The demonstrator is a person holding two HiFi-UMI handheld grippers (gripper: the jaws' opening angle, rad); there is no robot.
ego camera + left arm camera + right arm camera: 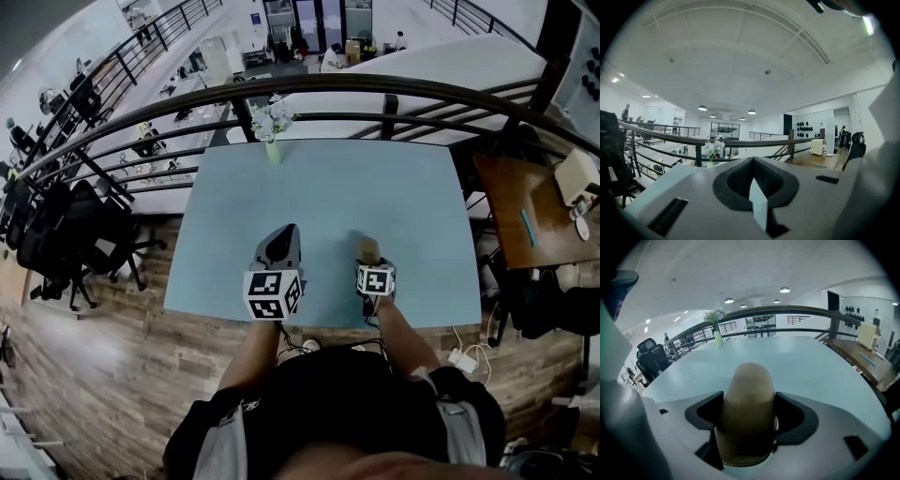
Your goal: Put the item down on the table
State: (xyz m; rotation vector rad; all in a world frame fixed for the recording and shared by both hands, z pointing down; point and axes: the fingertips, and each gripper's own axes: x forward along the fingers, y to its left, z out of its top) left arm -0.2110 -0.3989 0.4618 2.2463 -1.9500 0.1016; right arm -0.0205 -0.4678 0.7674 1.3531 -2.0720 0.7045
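Right gripper (369,257) right of centre in the head view, jaws clamped on a tan rounded item (749,413) over the pale blue table (403,197), left gripper (284,236) beside it, jaws pressed together, empty, vase of white flowers (273,127) at upper centre.

The right tool (370,255) holds the item (749,404) over the table's (412,206) near edge, vase (273,151) opposite.

Open-plan office, mezzanine railing (309,82), desk chairs (84,234)
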